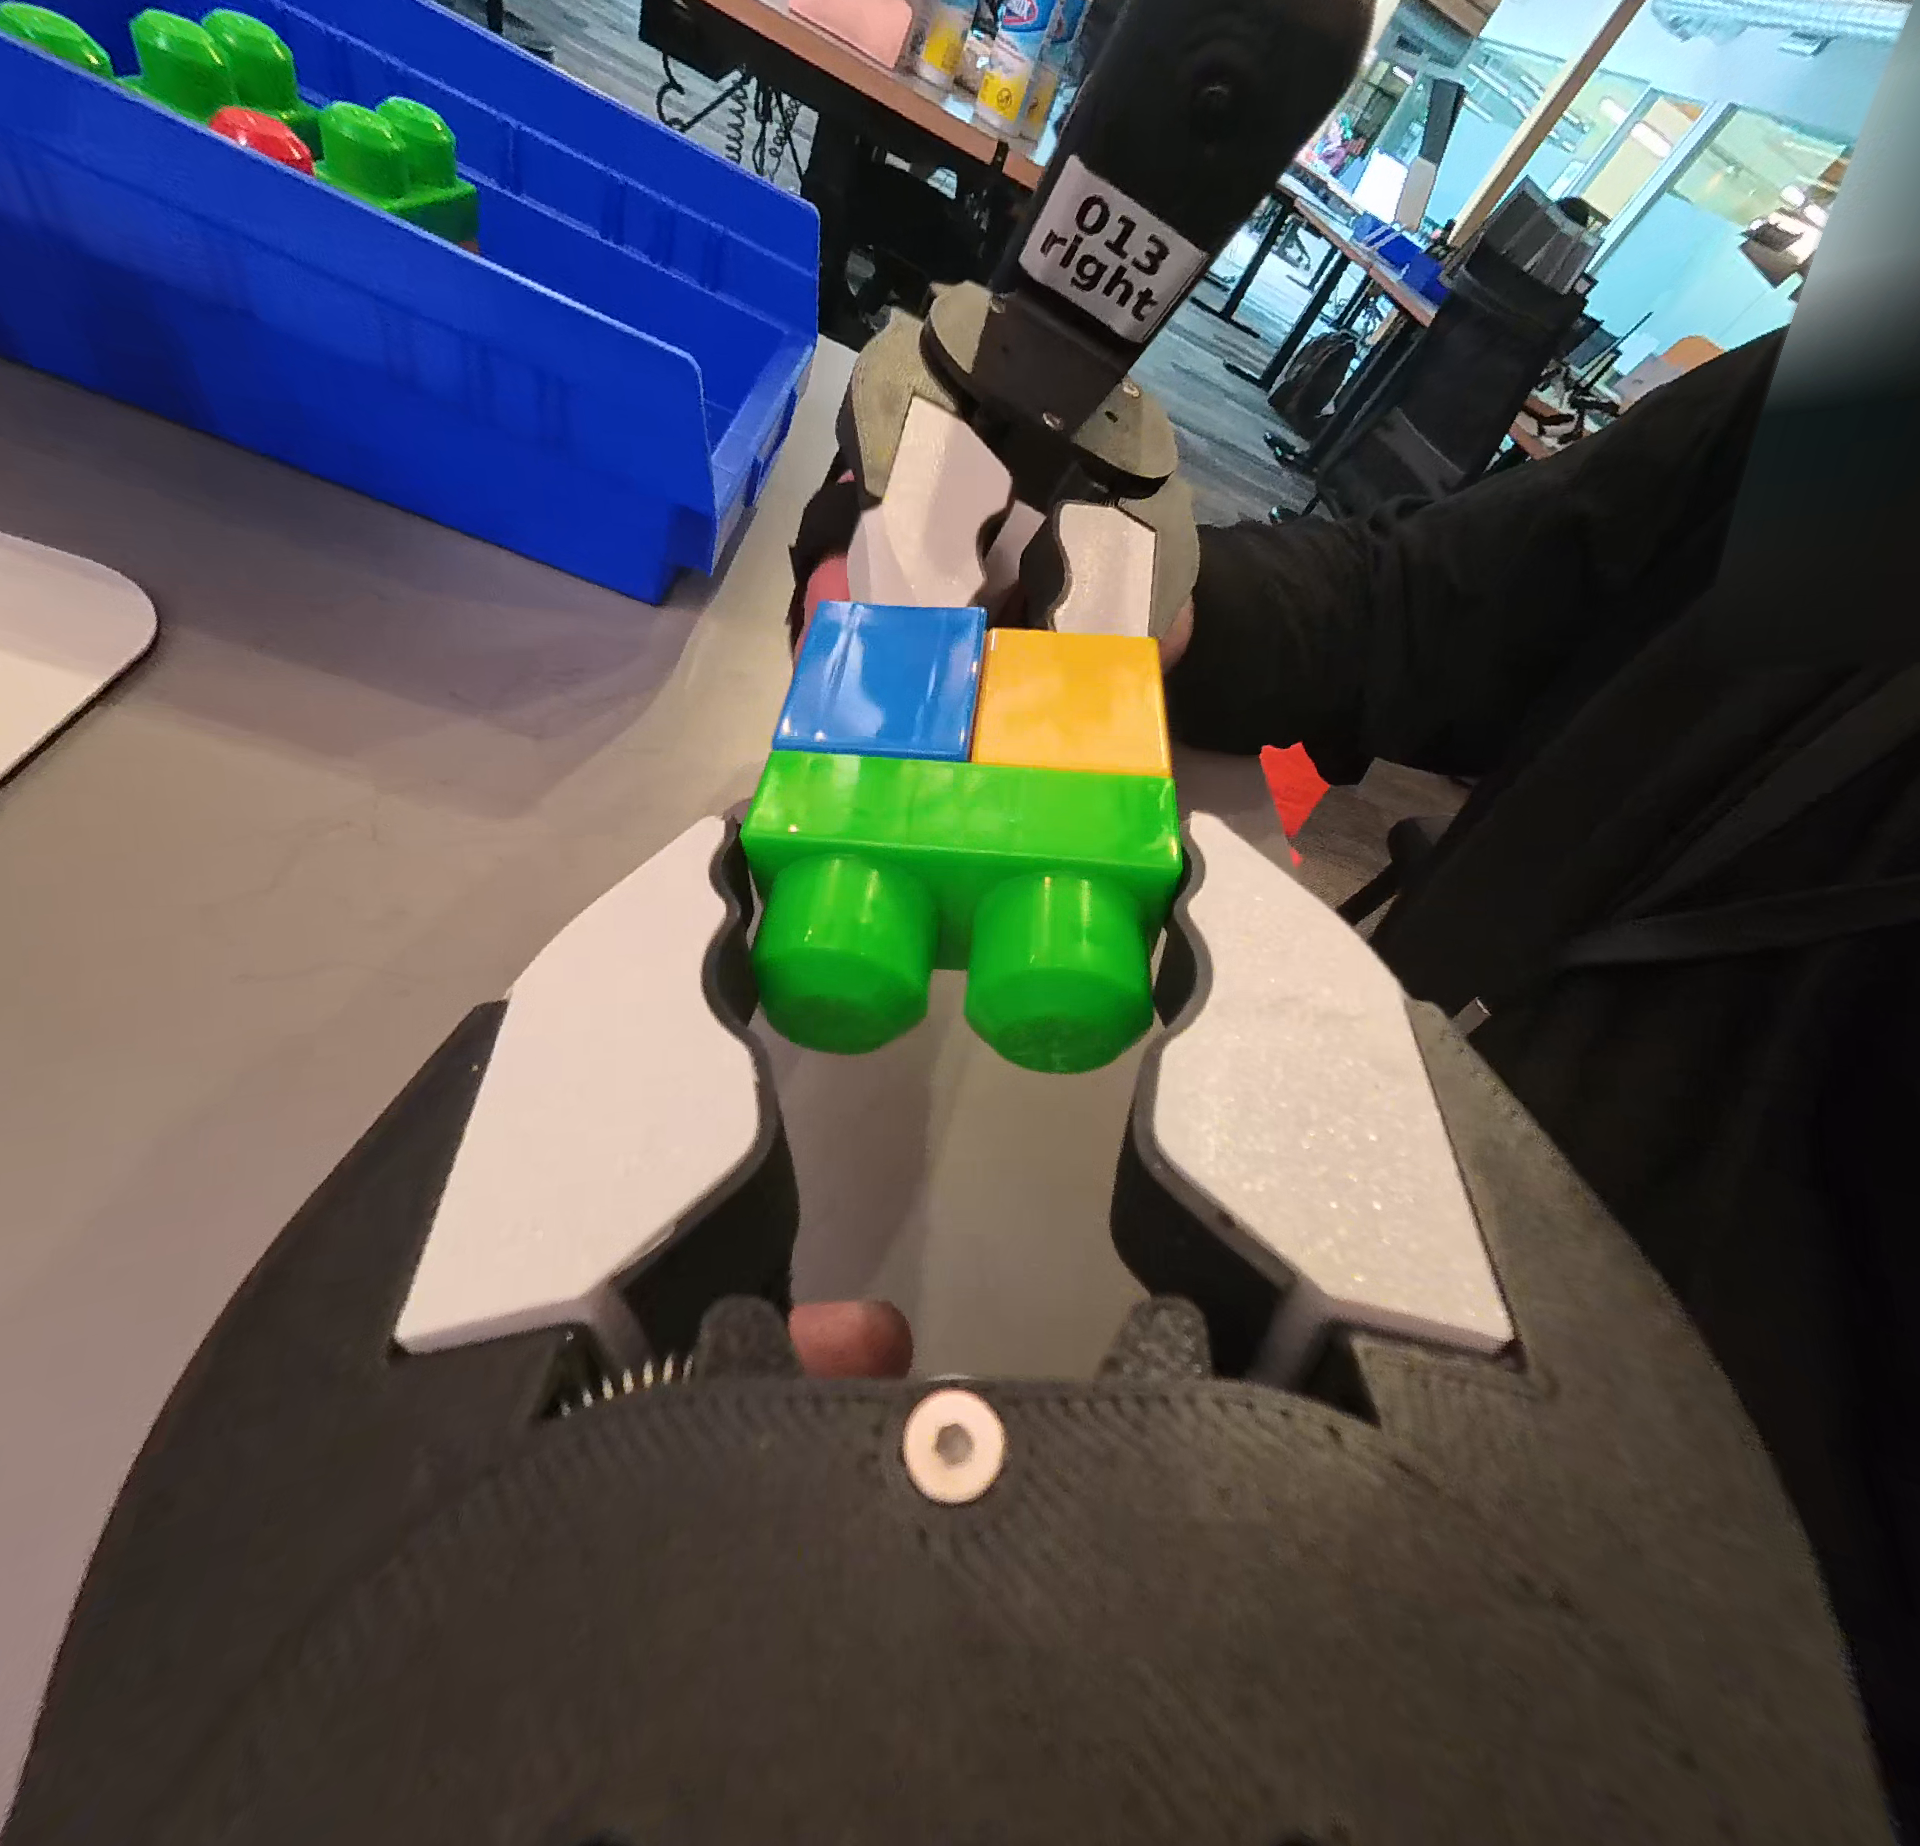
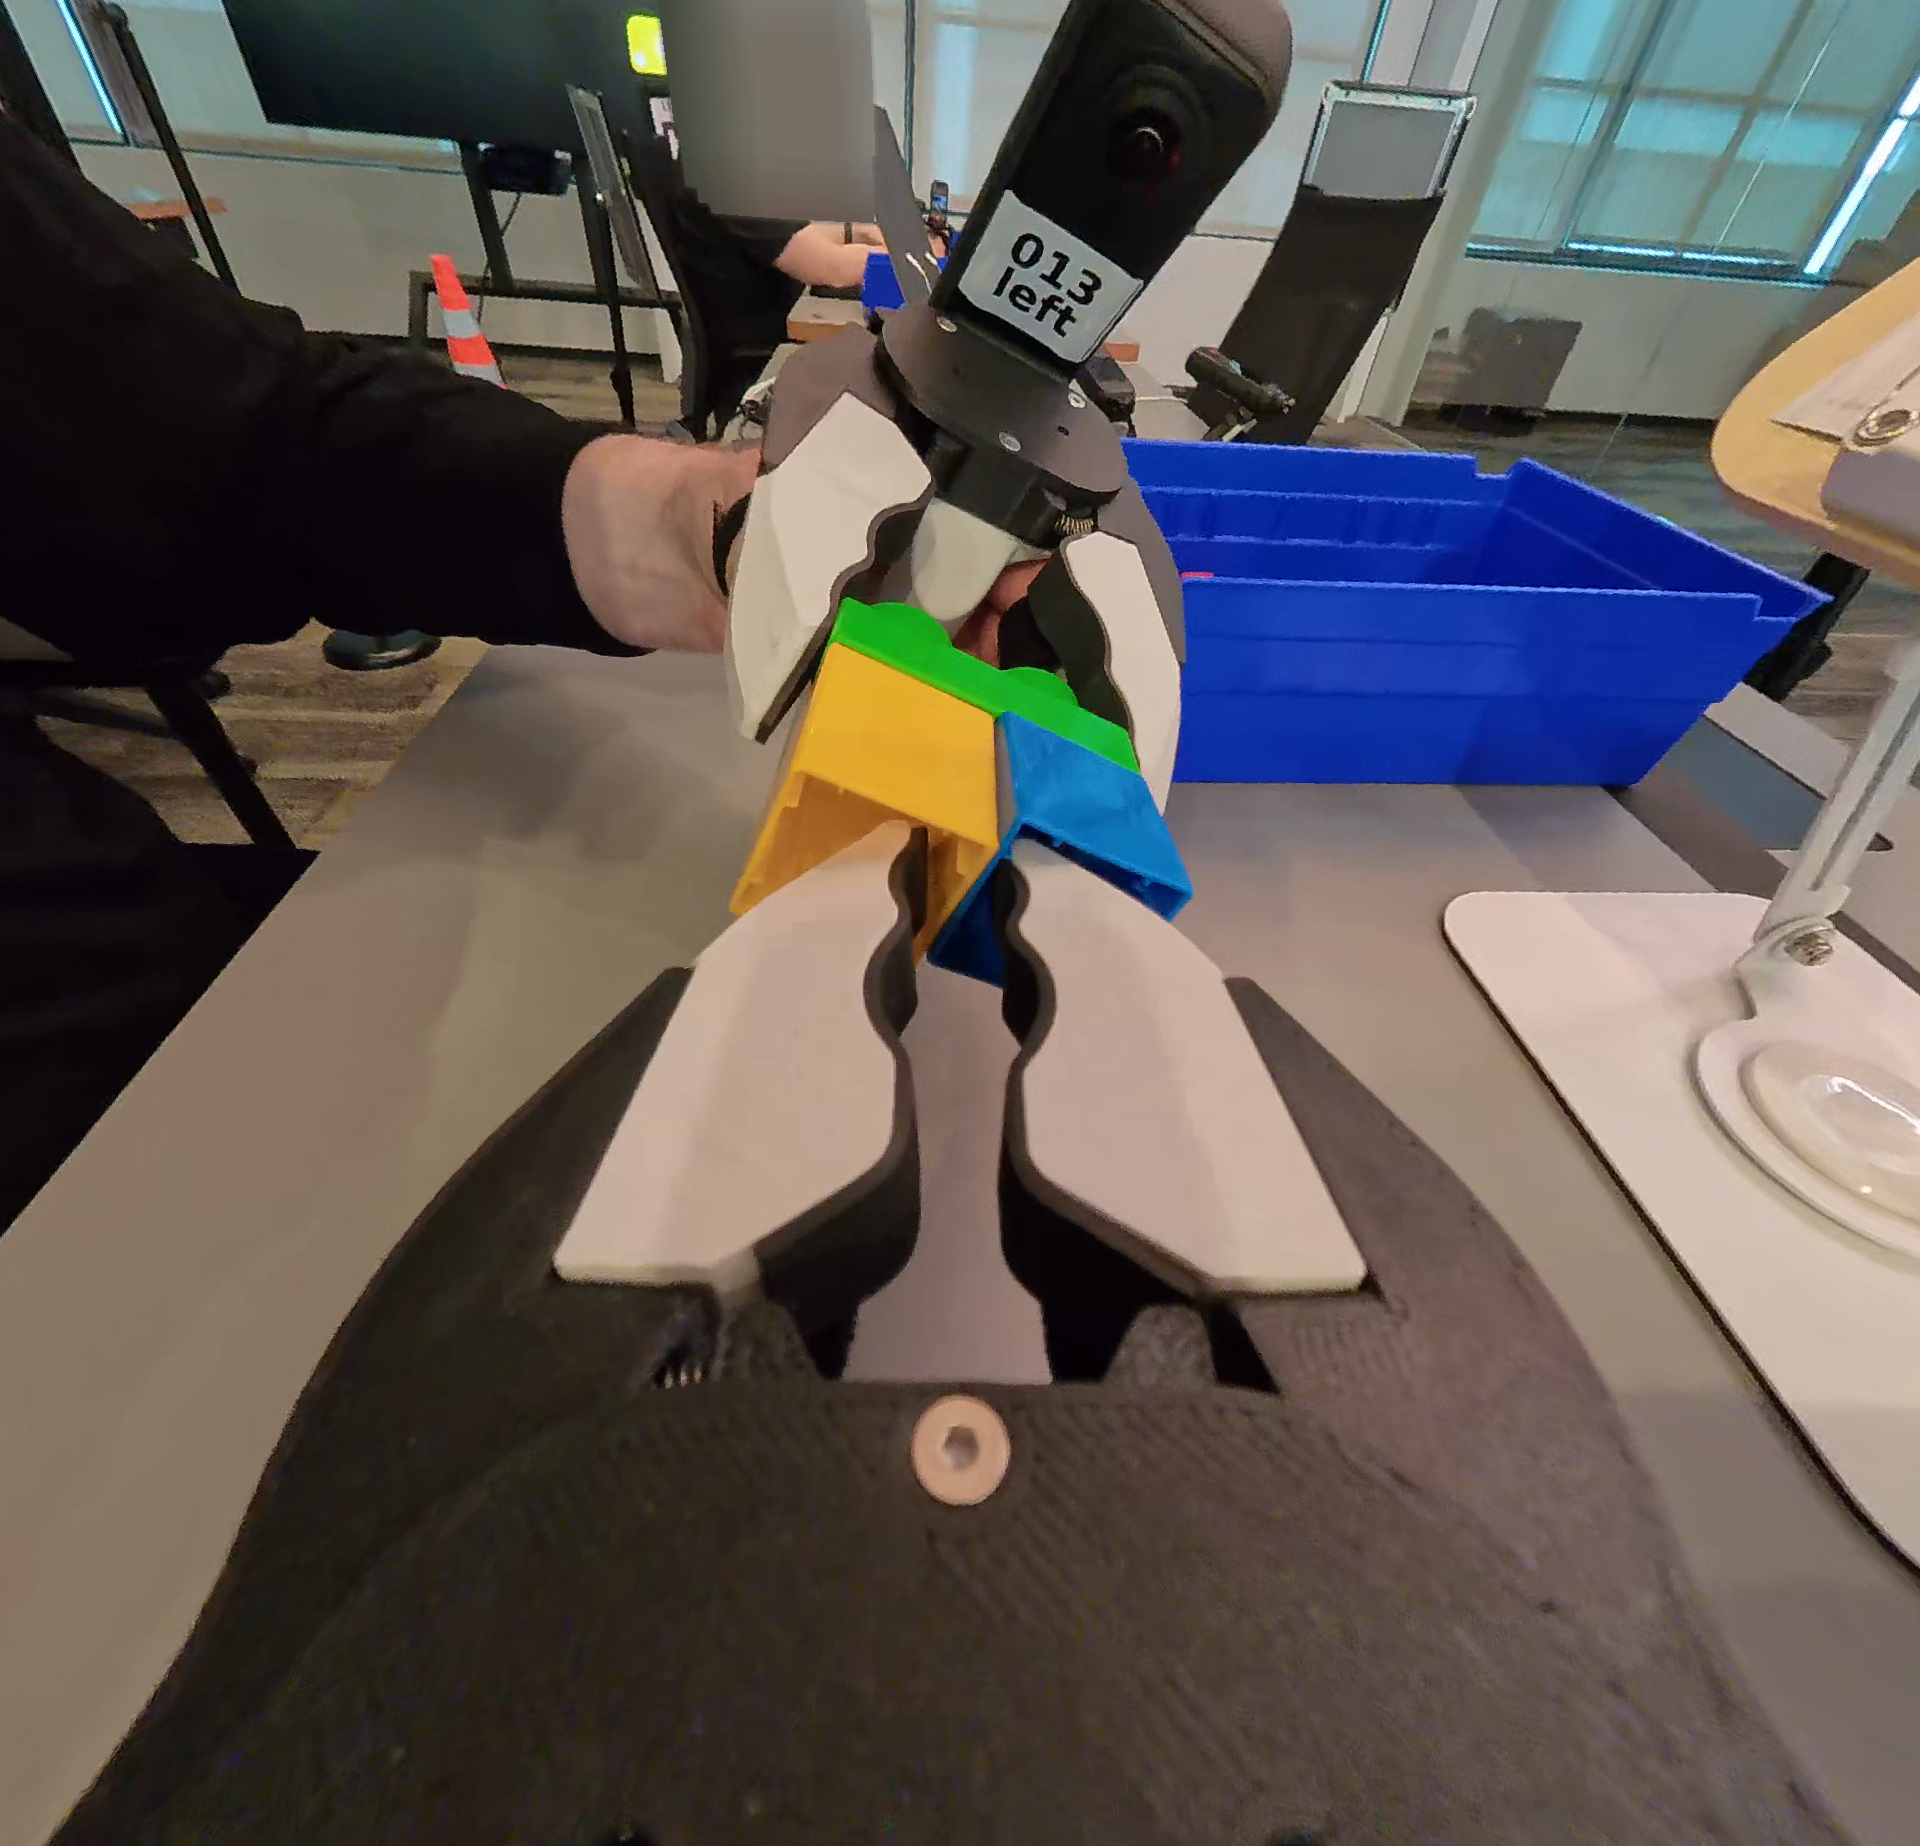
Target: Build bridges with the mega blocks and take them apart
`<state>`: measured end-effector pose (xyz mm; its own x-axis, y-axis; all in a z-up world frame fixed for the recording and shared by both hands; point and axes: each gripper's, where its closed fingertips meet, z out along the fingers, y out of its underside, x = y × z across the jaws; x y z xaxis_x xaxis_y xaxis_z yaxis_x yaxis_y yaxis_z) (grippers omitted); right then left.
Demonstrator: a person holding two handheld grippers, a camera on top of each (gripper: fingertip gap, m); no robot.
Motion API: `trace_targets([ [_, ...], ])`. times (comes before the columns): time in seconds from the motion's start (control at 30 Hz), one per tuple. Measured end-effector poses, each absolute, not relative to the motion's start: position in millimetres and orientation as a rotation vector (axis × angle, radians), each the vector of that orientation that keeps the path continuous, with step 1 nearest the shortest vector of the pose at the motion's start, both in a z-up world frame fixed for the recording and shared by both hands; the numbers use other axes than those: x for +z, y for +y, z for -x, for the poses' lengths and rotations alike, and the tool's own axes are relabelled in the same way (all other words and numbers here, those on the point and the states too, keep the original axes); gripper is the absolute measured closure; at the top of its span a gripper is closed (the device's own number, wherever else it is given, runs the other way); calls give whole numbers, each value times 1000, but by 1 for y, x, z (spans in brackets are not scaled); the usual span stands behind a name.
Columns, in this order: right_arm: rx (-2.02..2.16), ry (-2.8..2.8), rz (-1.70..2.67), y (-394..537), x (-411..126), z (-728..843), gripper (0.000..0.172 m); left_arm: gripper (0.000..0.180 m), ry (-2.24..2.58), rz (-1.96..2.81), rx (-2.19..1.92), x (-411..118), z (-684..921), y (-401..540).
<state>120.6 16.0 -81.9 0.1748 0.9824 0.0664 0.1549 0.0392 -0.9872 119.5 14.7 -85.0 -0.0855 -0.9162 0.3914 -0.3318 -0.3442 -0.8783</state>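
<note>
- Grey bench, blue bin at its far side with loose green blocks and a red one inside.
- Three-block bridge held in the air above the bench between both tongs: green block spanning blue block and yellow block.
- Left tongs: wide, pads clamped on the green block's ends.
- Right tongs: nearly closed, tips inside the hollow undersides, pinching the adjoining yellow/blue walls.

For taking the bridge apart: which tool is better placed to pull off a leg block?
Probably the right tool: it pinches the adjoining walls of the yellow block and blue block, while the left tool clamps the green block.
</note>
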Motion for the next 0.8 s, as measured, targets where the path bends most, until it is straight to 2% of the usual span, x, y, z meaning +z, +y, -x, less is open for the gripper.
trace_targets([
  [0.2, 949, -1196, 1286, 11, -74, -121, 163, 105, 1349, 1635, -1475, -79, -122, 11],
  [0.53, 939, -1261, 1334, 8, -85, -119, 166, 105, 1600, 1643, -1128, -95, -119, 8],
  [0.73, 881, -1277, 1319, 9, -84, -119, 165, 105, 1626, 1629, -1038, -97, -119, 9],
  [0.8, 878, -1270, 1337, 12, -86, -118, 159, 105, 1640, 1617, -981, -97, -119, 11],
])
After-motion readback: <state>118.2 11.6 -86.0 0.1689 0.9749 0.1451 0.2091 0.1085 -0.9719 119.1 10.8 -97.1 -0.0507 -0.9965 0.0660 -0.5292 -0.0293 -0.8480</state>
